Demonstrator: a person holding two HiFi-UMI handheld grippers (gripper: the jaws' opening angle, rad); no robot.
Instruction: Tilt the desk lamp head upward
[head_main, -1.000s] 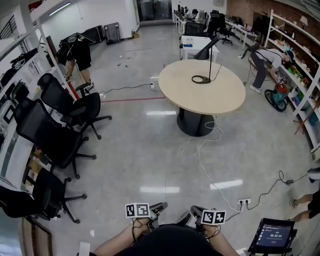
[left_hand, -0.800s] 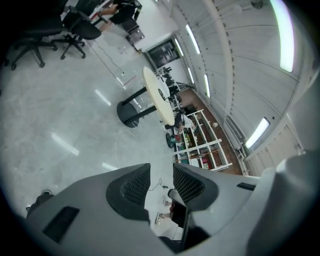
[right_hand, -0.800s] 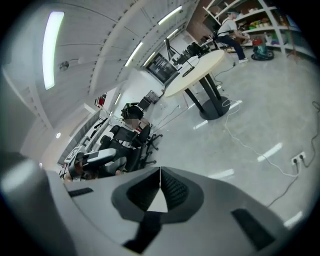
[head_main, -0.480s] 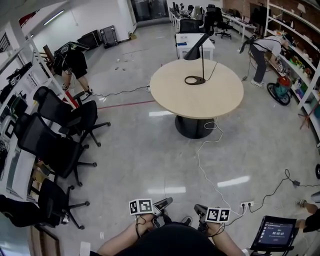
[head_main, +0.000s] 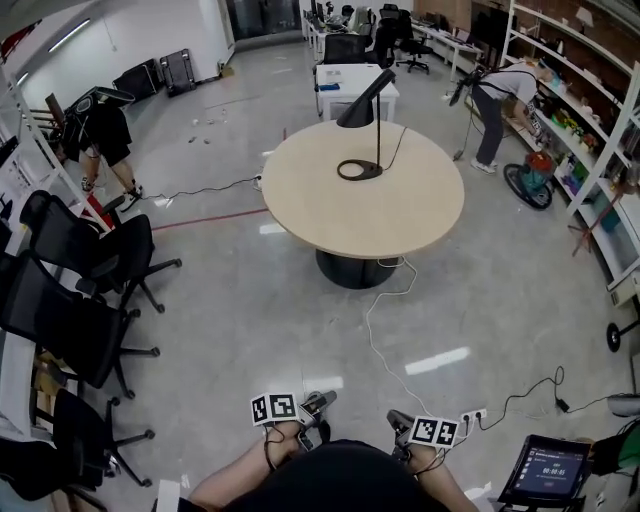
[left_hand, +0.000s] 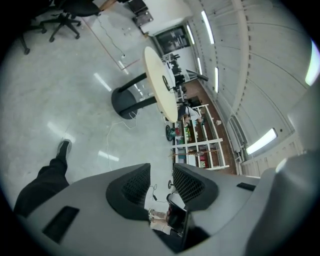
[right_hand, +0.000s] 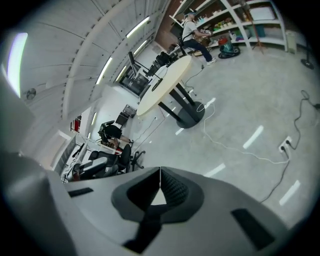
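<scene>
Now the left grey plastic gripper (head_main: 322, 402) is holding its black mesh-textured jaws apart with nothing between them. The right grey plastic gripper (head_main: 395, 418) is keeping its jaws pressed together at the tips, empty. Both are riding low at the bottom of the head view, as they were a second ago, but the round pale wooden table (head_main: 400, 225) is showing larger and further left than before.

The black desk lamp with the slim stem and cone-shaped head (head_main: 364, 103) is standing on that table's far half, ahead of both grippers and well apart from them. Its ring-shaped base is lying flat on the wood and its head is sloping down to the left.

A thin white cable (head_main: 368, 325) is trailing across the glossy grey floor (head_main: 250, 330) between table and grippers. Black wheeled office chairs (head_main: 95, 255) are standing at the left.
</scene>
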